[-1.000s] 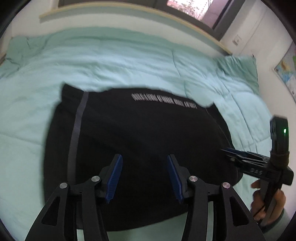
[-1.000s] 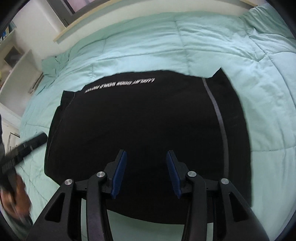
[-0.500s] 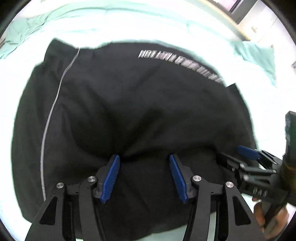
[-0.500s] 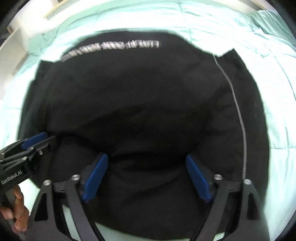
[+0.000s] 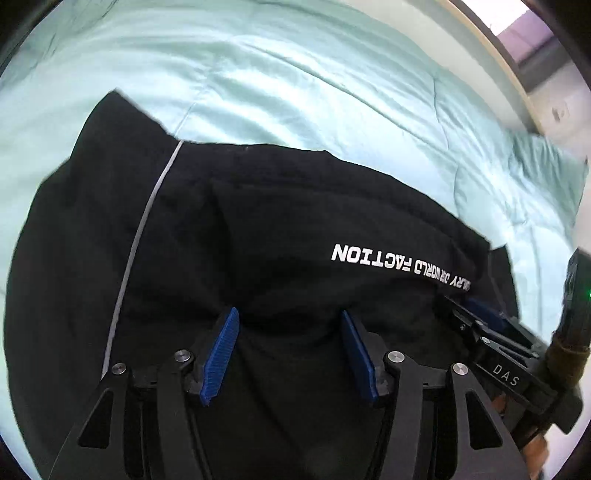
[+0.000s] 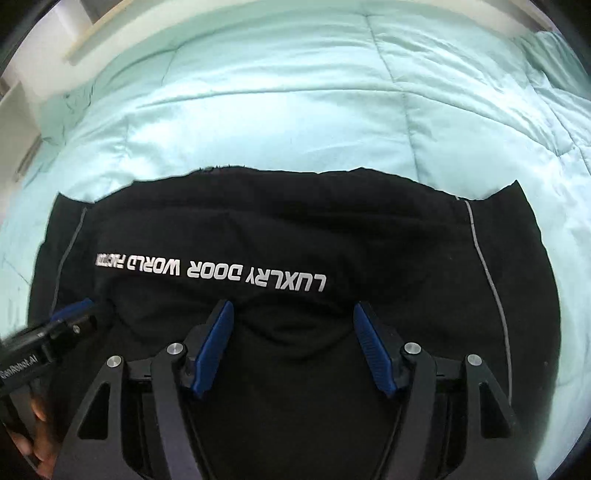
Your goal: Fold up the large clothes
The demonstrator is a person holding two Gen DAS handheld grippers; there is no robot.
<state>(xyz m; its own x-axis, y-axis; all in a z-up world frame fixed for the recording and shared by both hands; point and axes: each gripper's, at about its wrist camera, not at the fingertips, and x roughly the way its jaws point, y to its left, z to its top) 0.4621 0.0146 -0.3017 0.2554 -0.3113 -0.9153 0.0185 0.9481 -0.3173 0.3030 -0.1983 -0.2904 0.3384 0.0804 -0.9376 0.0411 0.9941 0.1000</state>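
Note:
A large black garment point(image 5: 280, 221) with white lettering and thin grey side stripes lies on a mint-green quilt point(image 5: 295, 81). It also fills the right wrist view point(image 6: 295, 229). A fold of it carrying the lettering lies over the lower part. My left gripper point(image 5: 290, 347) is open, its blue pads either side of bunched black cloth. My right gripper point(image 6: 293, 339) is open in the same way over the garment's near part. The right gripper shows at the right of the left wrist view point(image 5: 491, 328). The left gripper shows at the left of the right wrist view point(image 6: 70, 314).
The quilt point(image 6: 295, 92) covers the bed beyond the garment. A pale headboard ledge point(image 6: 129, 33) and a wall run behind it. A window point(image 5: 528, 22) is at the far right corner.
The lettered edge of the garment has come toward me and now lies folded over the lower part. Both grippers moved closer to the lettering. The right gripper's jaws narrowed somewhat.

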